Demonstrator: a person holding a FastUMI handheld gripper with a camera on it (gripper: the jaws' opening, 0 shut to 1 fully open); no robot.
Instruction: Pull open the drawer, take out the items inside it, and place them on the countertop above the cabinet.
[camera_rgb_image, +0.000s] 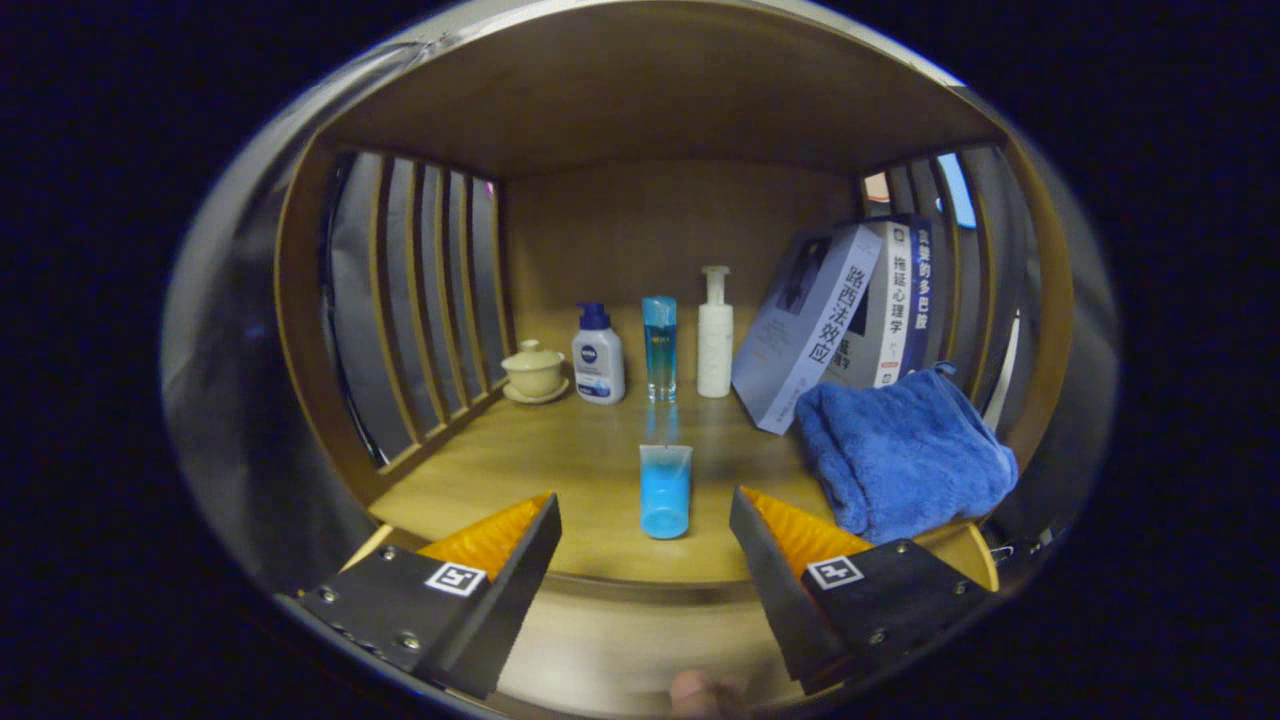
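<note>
Tongs (645, 525) gaping wide, gripping nothing, hovering at the front edge of the wooden worktop (560, 460). Standing just ahead, in line with the gap between the fingers (500, 535): a blue cup (665, 490). Lying to its right, a blue towel (900, 450), with books (850, 320) leaning behind. Lining the back: lidded teacup (534, 371), pump bottle (598, 355), blue glass bottle (659, 347), white bottle (715, 335).

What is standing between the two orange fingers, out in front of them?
In the gripper view, a small blue cup stands on the wooden shelf, just ahead of the open gripper, untouched by either finger.
</note>
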